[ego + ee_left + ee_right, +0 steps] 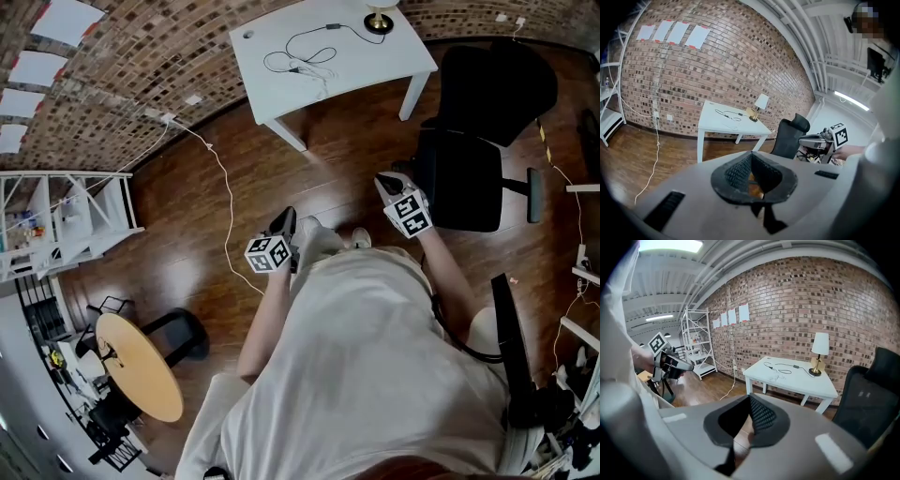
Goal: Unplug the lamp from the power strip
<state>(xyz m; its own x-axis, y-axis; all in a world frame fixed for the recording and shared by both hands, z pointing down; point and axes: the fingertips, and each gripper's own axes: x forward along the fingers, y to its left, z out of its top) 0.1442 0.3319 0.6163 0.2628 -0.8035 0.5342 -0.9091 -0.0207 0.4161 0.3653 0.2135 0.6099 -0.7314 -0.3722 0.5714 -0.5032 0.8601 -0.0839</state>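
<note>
On white table [375, 67]: lamp [379, 19], cable [302, 54]; left tool [283, 222], right tool [386, 180] both closed, empty, well away.

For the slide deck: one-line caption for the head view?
Person faces a white table with lamp and cord; left gripper and right gripper shut, empty, short of it; chair at right.

The lamp [379, 17], a white shade on a brass stem, stands upright at the white table's [281, 98] far right corner. Its black cord [328, 26] loops across the tabletop towards a faint white power strip [777, 375] near the table's middle.
</note>
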